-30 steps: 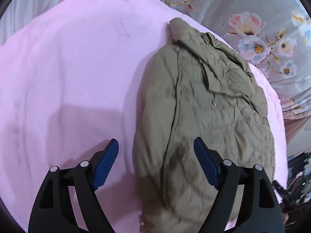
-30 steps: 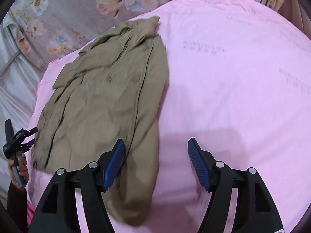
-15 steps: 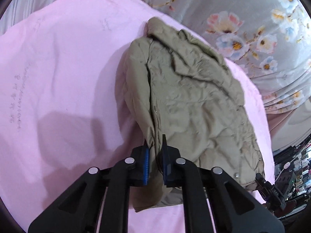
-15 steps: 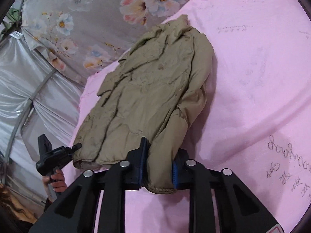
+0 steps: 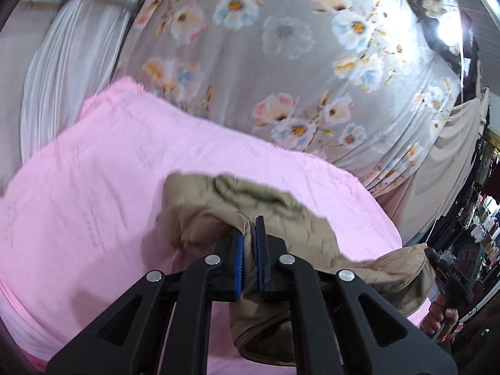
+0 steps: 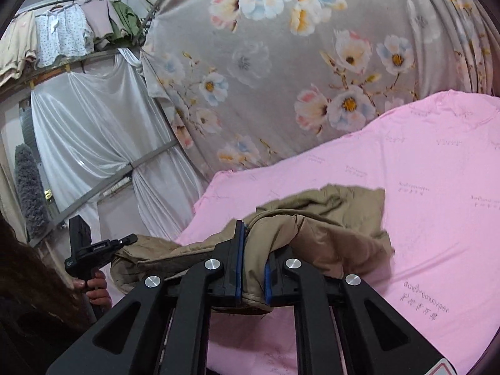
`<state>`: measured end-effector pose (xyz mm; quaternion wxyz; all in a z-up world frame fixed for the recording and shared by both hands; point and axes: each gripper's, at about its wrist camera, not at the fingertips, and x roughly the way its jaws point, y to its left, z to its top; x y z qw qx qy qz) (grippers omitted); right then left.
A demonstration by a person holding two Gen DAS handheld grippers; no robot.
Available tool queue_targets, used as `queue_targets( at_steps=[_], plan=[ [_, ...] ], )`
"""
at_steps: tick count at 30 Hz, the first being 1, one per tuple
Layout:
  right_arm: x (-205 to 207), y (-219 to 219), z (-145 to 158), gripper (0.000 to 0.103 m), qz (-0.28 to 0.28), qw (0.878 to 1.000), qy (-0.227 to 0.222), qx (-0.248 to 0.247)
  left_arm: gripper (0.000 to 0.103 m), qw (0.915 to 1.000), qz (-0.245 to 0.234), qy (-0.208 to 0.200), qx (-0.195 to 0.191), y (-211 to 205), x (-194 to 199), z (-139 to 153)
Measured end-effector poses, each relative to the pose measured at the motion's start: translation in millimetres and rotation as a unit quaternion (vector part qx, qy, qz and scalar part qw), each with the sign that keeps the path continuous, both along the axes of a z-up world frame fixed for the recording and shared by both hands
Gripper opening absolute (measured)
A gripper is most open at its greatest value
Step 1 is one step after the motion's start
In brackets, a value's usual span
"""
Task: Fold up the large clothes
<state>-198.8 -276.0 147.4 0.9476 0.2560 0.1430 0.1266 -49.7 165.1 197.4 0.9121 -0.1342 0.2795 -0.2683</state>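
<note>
left black gripper with blue pads (image 5: 249, 261): pinching the puffy tan jacket (image 5: 281, 215) | right black gripper (image 6: 252, 261): pinching it too | jacket: lifted over pink bed sheet (image 6: 437, 218) | tip: keep both hands level, lay edge down flat

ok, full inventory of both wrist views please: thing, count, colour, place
jacket: 1, khaki, lifted at its near edge off the sheet, far part bunched on it
sheet: 1, pink with faint script, covering the bed
floral curtain: 1, grey with pale flowers, behind the bed
white drape: 1, tied back, left in the right wrist view
hanging clothes: several, pale and green, on a rail top left
duster: 1, grey, far left
left gripper: black, blue pads, jaws shut on the jacket
right gripper: same, jaws shut on the jacket
hand: 1, holding the left gripper's handle
</note>
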Motion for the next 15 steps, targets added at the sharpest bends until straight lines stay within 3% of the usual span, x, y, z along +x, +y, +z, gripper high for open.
queue_targets(
  at_steps=[3, 7, 10, 15],
  plan=[
    [17, -12, 21, 0.01, -0.019, 0.999, -0.017, 0.02, 0.007, 0.9998, 0.001, -0.019, 0.008, -6, 15, 22],
    [74, -23, 28, 0.01, -0.051, 0.999, -0.008, 0.015, 0.008, 0.9978, 0.031, -0.016, 0.057, -36, 81, 24],
    [132, -35, 11, 0.01, -0.063, 0.997, 0.026, 0.04, 0.01, 0.9935, 0.056, 0.017, 0.097, -58, 143, -3],
    [210, -56, -39, 0.013, -0.073, 0.993, 0.073, 0.063, 0.011, 0.9846, 0.084, 0.081, 0.13, -80, 222, -67]
  ],
)
